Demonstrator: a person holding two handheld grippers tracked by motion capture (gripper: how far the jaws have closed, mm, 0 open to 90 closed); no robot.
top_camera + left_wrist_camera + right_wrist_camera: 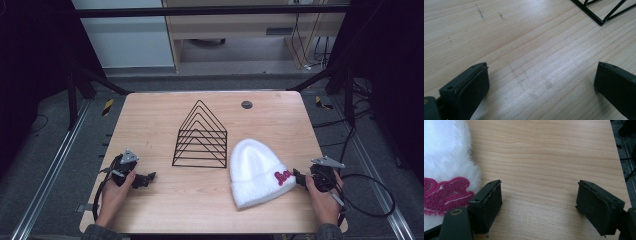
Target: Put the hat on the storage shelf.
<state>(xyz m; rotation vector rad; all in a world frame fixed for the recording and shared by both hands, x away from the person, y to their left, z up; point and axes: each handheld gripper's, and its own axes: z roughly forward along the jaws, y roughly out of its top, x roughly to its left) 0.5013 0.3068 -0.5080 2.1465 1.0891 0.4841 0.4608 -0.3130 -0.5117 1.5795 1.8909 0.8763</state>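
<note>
White hat (256,172) lying flat on the table (160,112), toward the right front, crown pointing away toward the far edge and slightly left, folded cuff toward the person, long axis running roughly front to back with a tilt. Pink embroidered patch (283,177) on the cuff, at the side facing the right gripper (300,179). Right gripper just beside that cuff edge, low over the table, jaws spread wide and holding nothing; in the right gripper view, hat (446,165) at the left, its fuzzy edge level with and just outside the left jaw, bare wood between the jaws. Probably the nearer tool for any grasp of the hat: a short shift toward the patch would bring the cuff between the jaws. Left gripper (145,178) well apart from the hat, at the left front of the table, jaws also spread wide and empty, bare table between them in the left gripper view. Black wire rack (201,137) standing upright mid-table, between the two grippers and farther back, a row of triangular dividers with nothing in any slot; its near corner (599,15) showing at the top of the left gripper view. Hat's left side near the rack's right end, seemingly not touching it. Small dark round disc (246,104) toward the table's far edge.
</note>
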